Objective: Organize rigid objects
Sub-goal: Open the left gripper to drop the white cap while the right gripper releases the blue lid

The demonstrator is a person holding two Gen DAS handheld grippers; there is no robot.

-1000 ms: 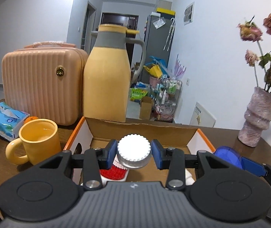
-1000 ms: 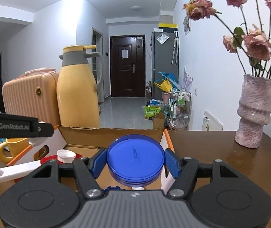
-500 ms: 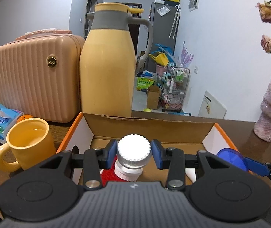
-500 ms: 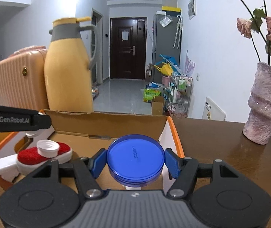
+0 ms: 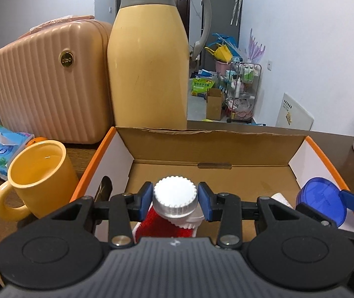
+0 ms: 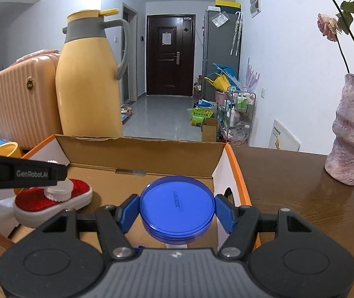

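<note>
The left gripper [image 5: 175,197] has its blue pads closed narrowly on a white ribbed cap [image 5: 175,195], which appears to top a small bottle hanging just above the red pad of a white brush [image 6: 52,201]. The right gripper [image 6: 177,209] stands about half open, its pads pressed on the rim of a flat blue lid [image 6: 176,204], held level. Both loads hang over the near part of an open cardboard box [image 5: 211,144] with orange edges, the cap to the left and the lid near the right wall; the brush sits low at the box's near left, though whether it rests on the floor there is hard to tell. Beyond the box stand a tall yellow jug [image 5: 149,62] and a ribbed pink case [image 5: 50,84]; a yellow mug [image 5: 37,181] sits just outside the left wall, and a pink vase [image 6: 350,129] stands well apart on the right. The risk I see is release from height: the round lid could roll or bounce out over the low near edge, and the cap, gripped only at its ribbed rim, could slip and knock the brush.
</note>
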